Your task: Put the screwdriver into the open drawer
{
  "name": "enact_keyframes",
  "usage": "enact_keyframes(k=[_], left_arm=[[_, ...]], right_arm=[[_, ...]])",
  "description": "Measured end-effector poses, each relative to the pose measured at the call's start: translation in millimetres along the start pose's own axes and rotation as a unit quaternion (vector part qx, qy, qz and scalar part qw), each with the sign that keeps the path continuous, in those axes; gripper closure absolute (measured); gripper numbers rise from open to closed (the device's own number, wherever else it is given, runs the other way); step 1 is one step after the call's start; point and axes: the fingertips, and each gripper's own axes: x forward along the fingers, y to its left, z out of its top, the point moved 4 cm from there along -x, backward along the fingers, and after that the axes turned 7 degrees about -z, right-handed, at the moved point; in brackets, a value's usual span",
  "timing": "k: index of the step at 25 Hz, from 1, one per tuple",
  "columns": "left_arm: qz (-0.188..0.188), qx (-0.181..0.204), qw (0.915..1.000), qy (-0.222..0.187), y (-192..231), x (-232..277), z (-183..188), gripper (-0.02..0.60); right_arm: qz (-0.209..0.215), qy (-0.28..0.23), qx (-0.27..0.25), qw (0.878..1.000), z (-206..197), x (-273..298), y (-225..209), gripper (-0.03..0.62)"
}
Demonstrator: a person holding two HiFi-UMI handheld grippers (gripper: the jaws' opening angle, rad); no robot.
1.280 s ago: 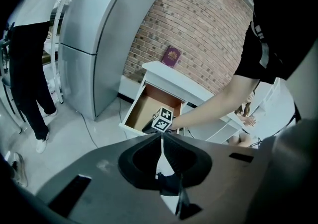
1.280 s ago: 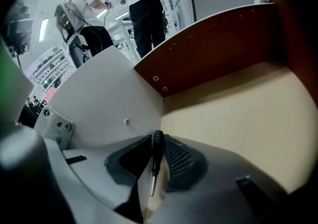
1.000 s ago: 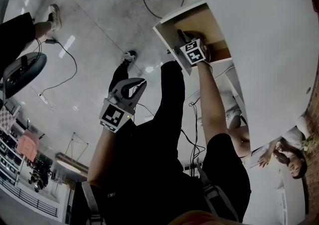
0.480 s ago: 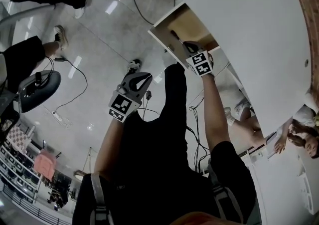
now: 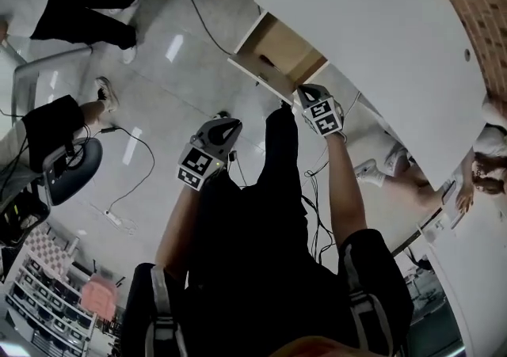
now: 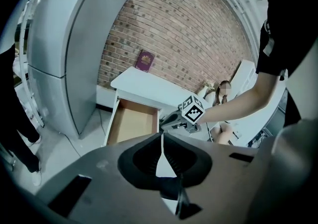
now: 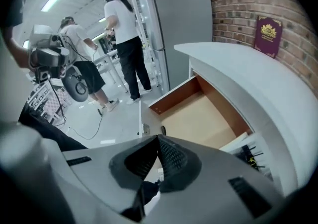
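Observation:
The open drawer juts from under the white table top; its wooden floor shows in the right gripper view and the left gripper view. A dark, slim shape that looks like the screwdriver lies inside it near the front wall; only its dark end shows past my right jaws. My right gripper hangs just outside the drawer's front, shut with nothing held. My left gripper is lower left over the floor, shut and empty, pointing at the drawer.
A burgundy booklet leans on the brick wall on the table top. A tall grey cabinet stands left of the drawer. People stand on the floor behind, near an office chair and cables.
My right gripper has drawn back out of the drawer to its front edge, and the dark tool stays inside. The left gripper rose slightly toward the drawer. The head view shifted.

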Motion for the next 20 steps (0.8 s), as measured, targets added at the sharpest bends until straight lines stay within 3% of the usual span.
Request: enact_keyframes(k=[5, 11, 20], left_arm=[[-0.022, 0.036, 0.9990, 0.018, -5, -5, 6, 0.557], [-0.035, 0.059, 0.9976, 0.007, -17, -14, 24, 0.557], [-0.081, 0.155, 0.9846, -0.001, -48, -32, 71, 0.557]], right_arm=[[-0.003, -0.044, 0.067, 0.997, 19, -46, 18, 0.537], [0.000, -0.061, 0.053, 0.997, 22, -108, 63, 0.537], [-0.038, -0.152, 0.074, 0.985, 65, -169, 114, 0.537]])
